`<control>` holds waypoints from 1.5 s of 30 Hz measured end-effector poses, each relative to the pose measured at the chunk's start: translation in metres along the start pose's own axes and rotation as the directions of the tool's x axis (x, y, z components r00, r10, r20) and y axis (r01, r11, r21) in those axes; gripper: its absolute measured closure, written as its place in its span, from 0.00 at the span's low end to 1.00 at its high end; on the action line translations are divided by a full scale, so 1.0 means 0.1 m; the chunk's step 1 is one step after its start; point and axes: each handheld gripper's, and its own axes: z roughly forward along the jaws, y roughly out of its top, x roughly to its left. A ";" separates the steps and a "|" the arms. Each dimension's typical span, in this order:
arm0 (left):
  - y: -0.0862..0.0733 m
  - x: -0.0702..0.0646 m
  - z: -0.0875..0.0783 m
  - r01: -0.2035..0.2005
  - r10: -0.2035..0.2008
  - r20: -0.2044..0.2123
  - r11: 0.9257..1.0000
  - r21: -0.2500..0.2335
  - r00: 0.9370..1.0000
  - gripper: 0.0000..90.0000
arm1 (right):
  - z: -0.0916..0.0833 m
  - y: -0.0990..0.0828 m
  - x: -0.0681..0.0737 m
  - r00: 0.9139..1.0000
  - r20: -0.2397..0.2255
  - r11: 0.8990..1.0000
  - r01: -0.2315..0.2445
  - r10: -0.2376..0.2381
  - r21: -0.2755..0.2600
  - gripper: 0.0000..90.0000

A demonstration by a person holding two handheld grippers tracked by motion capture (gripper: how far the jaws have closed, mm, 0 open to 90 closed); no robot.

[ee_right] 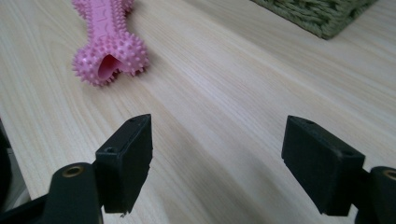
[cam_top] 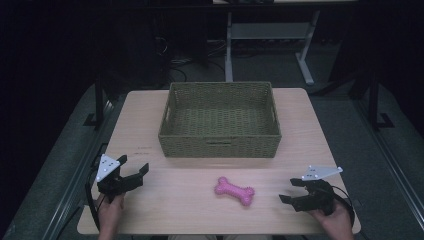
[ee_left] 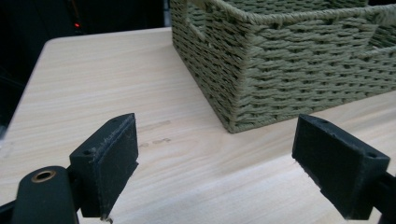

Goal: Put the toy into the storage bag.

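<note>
pink bone toy (cam_top: 234,191) between open grippers

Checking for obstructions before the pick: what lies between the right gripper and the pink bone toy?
Nothing: in the high view, bare table separates the open right gripper from the pink bone toy. The right gripper view shows the same empty wood.

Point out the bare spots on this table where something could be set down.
Bare tabletop lies left of the wicker basket, and right of it too. The front strip is free between the left gripper and the pink bone toy. Tightest: between the toy and the right gripper.
</note>
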 end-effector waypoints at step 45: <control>0.00 0.02 0.02 -0.016 0.016 -0.038 1.000 0.008 0.999 0.15 | 0.40 0.96 0.45 0.966 -0.155 0.955 0.236 -0.209 0.182 0.23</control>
